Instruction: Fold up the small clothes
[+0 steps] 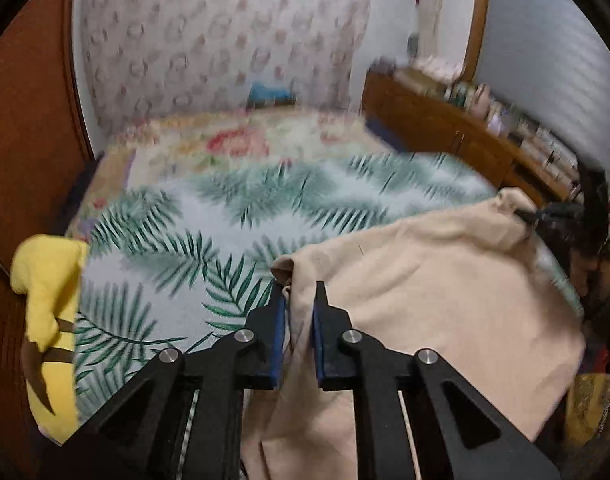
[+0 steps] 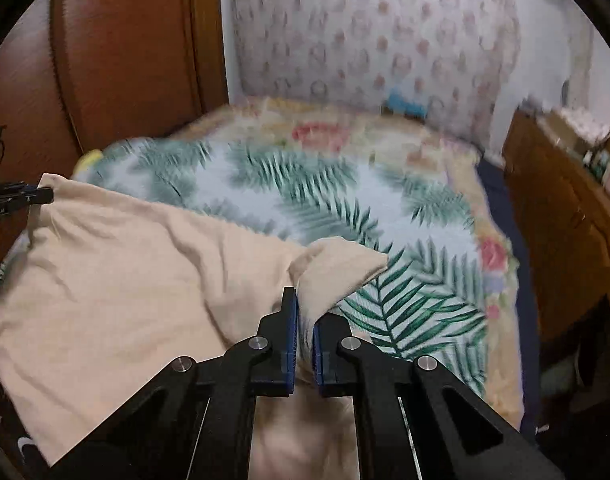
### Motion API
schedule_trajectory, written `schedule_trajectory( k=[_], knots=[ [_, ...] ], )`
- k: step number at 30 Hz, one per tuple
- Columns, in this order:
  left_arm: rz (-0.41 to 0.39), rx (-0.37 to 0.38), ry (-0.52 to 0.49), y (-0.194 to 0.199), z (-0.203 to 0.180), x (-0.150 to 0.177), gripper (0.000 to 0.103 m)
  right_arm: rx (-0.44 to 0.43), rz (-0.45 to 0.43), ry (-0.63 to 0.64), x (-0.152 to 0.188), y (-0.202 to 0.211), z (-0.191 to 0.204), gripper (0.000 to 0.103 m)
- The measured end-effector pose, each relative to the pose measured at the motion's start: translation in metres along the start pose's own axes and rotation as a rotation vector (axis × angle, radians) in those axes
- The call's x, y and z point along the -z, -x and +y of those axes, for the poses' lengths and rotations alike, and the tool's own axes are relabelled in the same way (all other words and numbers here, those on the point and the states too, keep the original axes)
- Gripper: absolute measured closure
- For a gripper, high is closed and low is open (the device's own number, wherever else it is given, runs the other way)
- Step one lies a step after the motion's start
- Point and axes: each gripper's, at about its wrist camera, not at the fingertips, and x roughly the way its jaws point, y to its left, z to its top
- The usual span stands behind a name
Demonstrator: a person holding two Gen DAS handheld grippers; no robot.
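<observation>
- The left gripper (image 1: 299, 298) is closed on a bunched edge of a beige garment (image 1: 425, 300); the cloth is pinched between its two blue pads (image 1: 279, 344).
- The right gripper (image 2: 305, 316) is also clamped on the same beige garment (image 2: 125, 272), at another corner, with a small flap of cloth standing out past its fingers.
- In the left wrist view, the right gripper (image 1: 533, 216) shows at the far right, holding the upper corner of the garment. In the right wrist view, the left gripper (image 2: 37, 196) shows at the far left, holding the opposite corner.
- The garment is stretched between the two grippers and is lifted at both held corners. Its lower part hangs down toward the cameras, over the near part of the bed.
- Under it lies a pale sheet with green palm leaves (image 1: 225, 216), spread over the bed. Beyond this sheet there is a flowered blanket (image 1: 233, 140) in yellow and red.
- A yellow soft toy (image 1: 51, 320) with brown stripes stands at the left edge of the bed, apart from the garment.
- Behind the bed hangs a patterned curtain (image 1: 209, 36). A wooden headboard (image 2: 117, 48) is at the left side, and a wooden cabinet (image 1: 445, 128) with many small things on top is at the right.
- The far part of the room is blurred, so the small things there I cannot name.
</observation>
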Motion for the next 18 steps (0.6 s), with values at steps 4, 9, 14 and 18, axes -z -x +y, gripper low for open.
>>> schedule_trajectory(
  k=[4, 9, 14, 18],
  knots=[
    [-0.14, 0.021, -0.031, 0.072, -0.021, -0.009, 0.09, 0.002, -0.152, -0.016, -0.001, 0.071, 0.013, 0.097],
    [-0.305, 0.021, -0.077, 0.157, -0.044, -0.023, 0.09, -0.003, -0.281, 0.014, -0.012, 0.154, 0.029, 0.097],
    [-0.451, 0.017, -0.122, 0.222, -0.058, -0.039, 0.09, 0.02, -0.418, 0.078, -0.03, 0.232, 0.047, 0.097],
    [-0.56, -0.038, -0.151, 0.258, -0.06, -0.06, 0.09, 0.047, -0.525, 0.129, -0.049, 0.281, 0.058, 0.097]
  ],
)
